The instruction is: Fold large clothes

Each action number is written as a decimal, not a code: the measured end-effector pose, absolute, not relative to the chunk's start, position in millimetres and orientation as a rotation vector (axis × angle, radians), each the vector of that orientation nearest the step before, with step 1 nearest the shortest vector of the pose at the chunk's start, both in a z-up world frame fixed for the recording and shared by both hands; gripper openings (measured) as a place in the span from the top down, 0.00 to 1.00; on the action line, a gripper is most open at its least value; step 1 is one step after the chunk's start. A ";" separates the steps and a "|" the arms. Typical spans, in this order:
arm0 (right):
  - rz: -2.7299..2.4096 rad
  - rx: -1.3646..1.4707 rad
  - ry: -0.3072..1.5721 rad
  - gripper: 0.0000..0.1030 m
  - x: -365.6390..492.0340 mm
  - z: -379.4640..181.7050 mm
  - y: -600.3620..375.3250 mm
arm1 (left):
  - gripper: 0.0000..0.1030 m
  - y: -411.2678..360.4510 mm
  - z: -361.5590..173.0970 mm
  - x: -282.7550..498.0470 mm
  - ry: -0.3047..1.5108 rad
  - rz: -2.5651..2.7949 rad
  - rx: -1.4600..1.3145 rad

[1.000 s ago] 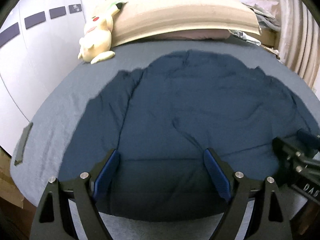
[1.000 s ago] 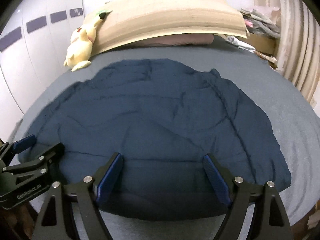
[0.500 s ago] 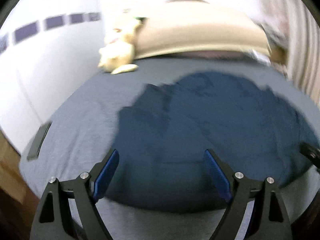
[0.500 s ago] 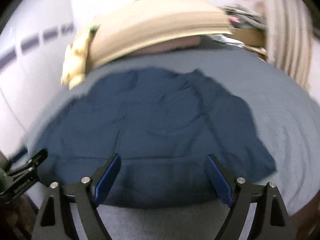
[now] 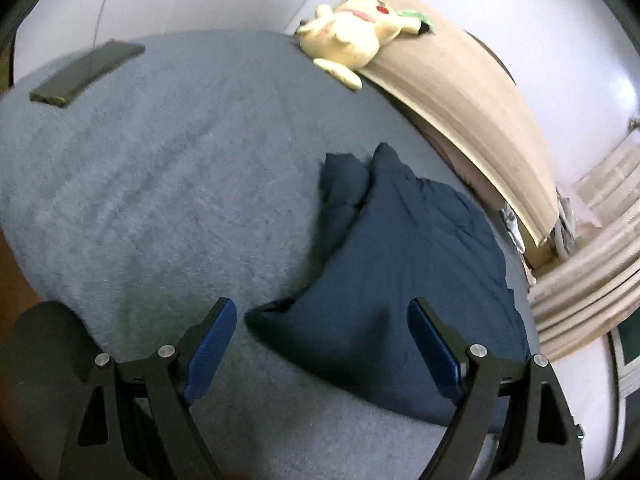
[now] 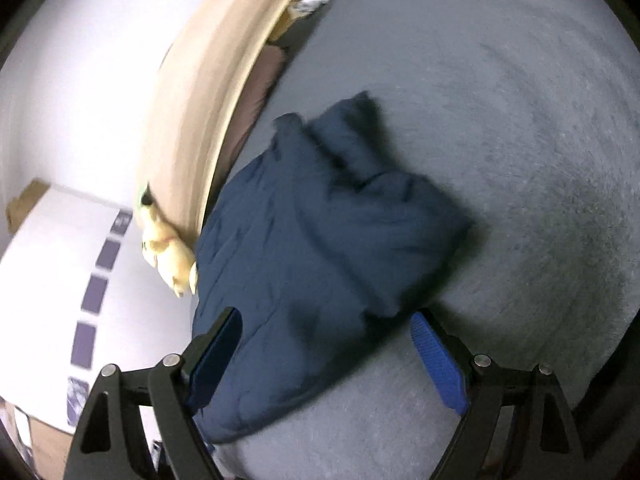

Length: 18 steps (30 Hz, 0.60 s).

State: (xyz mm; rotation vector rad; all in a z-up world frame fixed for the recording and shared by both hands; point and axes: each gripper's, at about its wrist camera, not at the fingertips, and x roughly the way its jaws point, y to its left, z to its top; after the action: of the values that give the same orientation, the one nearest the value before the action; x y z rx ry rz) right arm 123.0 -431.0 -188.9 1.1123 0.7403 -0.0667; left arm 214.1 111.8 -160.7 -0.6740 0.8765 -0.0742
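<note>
Left hand-held gripper [image 5: 320,356] & right hand-held gripper [image 6: 326,354] wide open, empty, navy garment [image 5: 404,264] just ahead.

Both views have rolled; garment [image 5: 400,264] now off-centre

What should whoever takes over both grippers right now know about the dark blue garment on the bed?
Left gripper: jaws open, nothing held, aimed at the garment's near corner.
Right gripper: jaws open, nothing held, aimed at the opposite edge.
Dark blue padded garment: lies spread on the grey fleece bed cover, sleeve end by its top edge.
Yellow plush toy and flat dark grey slab lie clear of it.
Done: garment laid out; no fold visible.
Left: grip both sides and start folding, probably sleeves inward first.
</note>
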 end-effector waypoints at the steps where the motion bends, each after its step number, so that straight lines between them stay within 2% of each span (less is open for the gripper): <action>1: -0.074 1.126 0.742 0.14 123.5 -191.9 -432.8 | 0.15 109.9 -163.3 218.3 0.887 -0.081 -0.678; 4: -0.089 1.156 0.739 0.14 125.5 -198.8 -440.8 | 0.16 103.6 -171.4 226.8 0.912 -0.098 -0.671; 5: -0.088 1.148 0.738 0.15 126.9 -198.9 -441.3 | 0.23 102.1 -172.2 229.2 0.918 -0.085 -0.653; 6: -0.088 1.131 0.736 0.25 128.1 -197.7 -441.3 | 0.44 100.0 -174.8 231.6 0.931 -0.074 -0.617; 7: -0.088 1.115 0.740 0.55 128.9 -196.6 -440.9 | 0.51 98.8 -178.2 233.3 0.938 -0.081 -0.610; 8: -0.093 1.085 0.766 0.58 134.0 -196.0 -440.4 | 0.54 98.7 -180.1 233.1 0.937 -0.078 -0.609; 10: -0.092 1.049 0.769 0.69 140.4 -190.3 -438.8 | 0.67 100.2 -183.5 231.2 0.934 -0.058 -0.605; 15: -0.112 0.993 0.794 0.70 148.1 -193.5 -434.8 | 0.69 92.2 -191.9 228.3 0.924 -0.052 -0.551; 17: -0.110 1.017 0.795 0.63 150.9 -197.8 -435.3 | 0.67 91.4 -186.9 226.8 0.922 -0.043 -0.540; 18: -0.114 1.035 0.792 0.49 149.1 -197.3 -436.2 | 0.64 93.4 -187.1 225.9 0.918 -0.043 -0.548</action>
State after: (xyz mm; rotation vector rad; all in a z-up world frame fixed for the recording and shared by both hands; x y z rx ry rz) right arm 149.1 -436.2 -197.3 1.0345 0.7916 -0.1137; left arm 225.9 93.4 -187.1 -0.5476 0.9178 -0.0431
